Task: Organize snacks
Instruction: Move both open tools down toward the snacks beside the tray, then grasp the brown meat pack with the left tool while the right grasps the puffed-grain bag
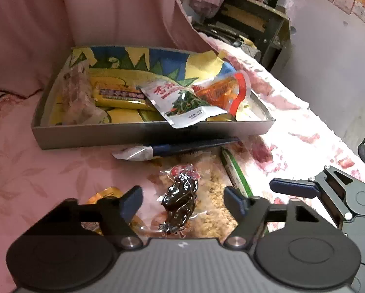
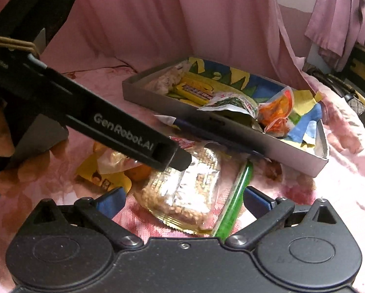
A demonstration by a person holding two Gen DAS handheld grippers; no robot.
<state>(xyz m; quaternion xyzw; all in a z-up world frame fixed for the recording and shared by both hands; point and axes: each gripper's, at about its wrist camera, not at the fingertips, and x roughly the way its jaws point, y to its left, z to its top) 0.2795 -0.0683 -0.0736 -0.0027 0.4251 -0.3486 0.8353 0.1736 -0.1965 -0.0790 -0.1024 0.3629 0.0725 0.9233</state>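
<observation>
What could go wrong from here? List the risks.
1. The left gripper is open around the dark snack pouch, which lies on the clear bag of grains; closing may pinch both.
2. The right gripper is open at the same bag; the two grippers are close and could collide.
3. The white packet overhangs the tray's front wall; adding more could tip it out.

Pink curtain backs floral bedspread; grey floor.

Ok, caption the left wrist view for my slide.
Open left gripper over a dark vacuum-packed snack on the pink bedspread, snack tray beyond.
</observation>
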